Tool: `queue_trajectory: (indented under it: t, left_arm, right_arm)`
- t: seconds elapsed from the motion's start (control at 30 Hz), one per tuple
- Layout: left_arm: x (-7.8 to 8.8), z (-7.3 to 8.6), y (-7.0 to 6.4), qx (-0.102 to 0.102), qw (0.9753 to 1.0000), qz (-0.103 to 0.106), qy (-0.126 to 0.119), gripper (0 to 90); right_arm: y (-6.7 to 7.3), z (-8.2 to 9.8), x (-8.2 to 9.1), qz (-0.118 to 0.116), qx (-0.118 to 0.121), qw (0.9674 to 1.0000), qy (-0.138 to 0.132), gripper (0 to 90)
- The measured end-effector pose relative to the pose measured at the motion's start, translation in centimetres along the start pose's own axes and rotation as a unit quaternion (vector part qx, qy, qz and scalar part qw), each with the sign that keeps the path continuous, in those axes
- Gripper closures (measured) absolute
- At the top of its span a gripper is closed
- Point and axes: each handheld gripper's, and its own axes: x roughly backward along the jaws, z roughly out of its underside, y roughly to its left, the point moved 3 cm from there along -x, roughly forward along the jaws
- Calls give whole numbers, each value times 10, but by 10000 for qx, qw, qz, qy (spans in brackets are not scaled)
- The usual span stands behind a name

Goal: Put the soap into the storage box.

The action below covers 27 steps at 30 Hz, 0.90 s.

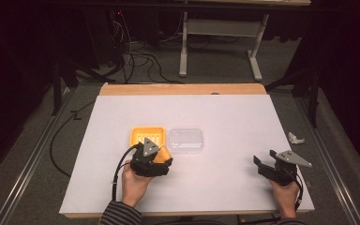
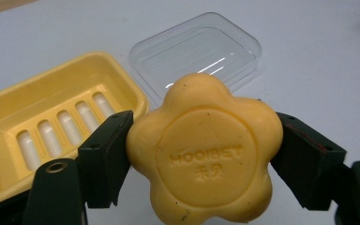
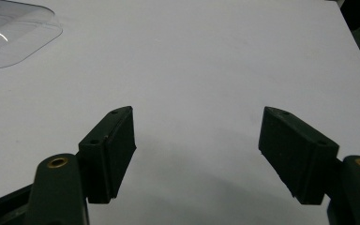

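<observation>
A flower-shaped yellow soap [image 2: 205,150] stamped MOOIBET sits clamped between the two black jaws of my left gripper [image 2: 201,140], held just in front of the yellow soap dish [image 2: 37,112]. From above, the left gripper [image 1: 157,159] and the soap [image 1: 162,155] hover at the near edge of the dish [image 1: 146,135]. A clear plastic lid [image 1: 186,140] lies right of the dish, also seen as the lid [image 2: 197,51] beyond the soap. My right gripper [image 1: 265,165] rests near the table's front right, its jaws wide apart over bare white table [image 3: 197,136].
The white table top [image 1: 225,112] is bare around the dish and lid. A crumpled white scrap [image 1: 296,138] lies off the table's right edge. Cables and a grey desk frame [image 1: 215,37] stand on the floor beyond the far edge. The lid's corner [image 3: 9,33] shows in the right gripper view.
</observation>
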Motion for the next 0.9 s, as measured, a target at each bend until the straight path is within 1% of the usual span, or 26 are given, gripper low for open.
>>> queue_trajectory:
  t: [0.2,0.5,0.73,0.9]
  left_arm:
    - [3,-4,8,13,10000,-36,21,262]
    - [8,-11,24,104,9998,-141,-19,263]
    - [10,-17,35,202,9997,-154,-41,263]
    - [10,-22,43,216,9996,-203,-18,263]
  right_arm:
    - [0,0,0,-7,-6,10000,-1,277]
    - [0,0,0,-5,-12,10000,22,277]
    - [0,0,-1,-20,12,10000,58,277]
    - [-1,0,-1,-16,24,10000,32,277]
